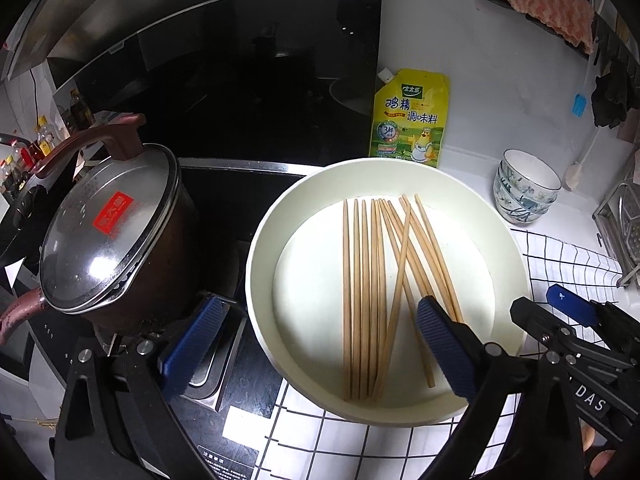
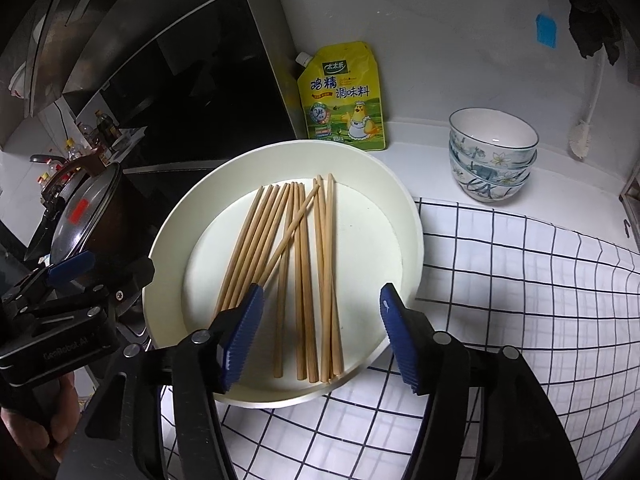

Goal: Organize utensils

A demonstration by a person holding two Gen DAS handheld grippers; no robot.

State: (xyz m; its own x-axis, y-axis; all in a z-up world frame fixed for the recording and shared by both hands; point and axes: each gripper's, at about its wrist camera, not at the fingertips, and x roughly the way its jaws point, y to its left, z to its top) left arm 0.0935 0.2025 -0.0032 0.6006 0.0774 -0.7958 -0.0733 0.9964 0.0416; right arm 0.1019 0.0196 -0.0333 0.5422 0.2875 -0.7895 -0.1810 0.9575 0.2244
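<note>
wooden chopsticks (image 2: 296,272) lie loose inside the plate's (image 2: 408,216) rim.

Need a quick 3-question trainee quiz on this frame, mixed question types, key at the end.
1. True or false: every chopstick in the white plate lies parallel to the others.
2. What stands against the wall just behind the plate? A) yellow seasoning pouch B) kettle C) cutting board
3. Fill in: the bowls on the counter are ____ in one another.

Key
1. False. One chopstick lies slanted across the rest.
2. A
3. stacked

Note: the left hand-held gripper and the right hand-held gripper are both open and hold nothing.
</note>
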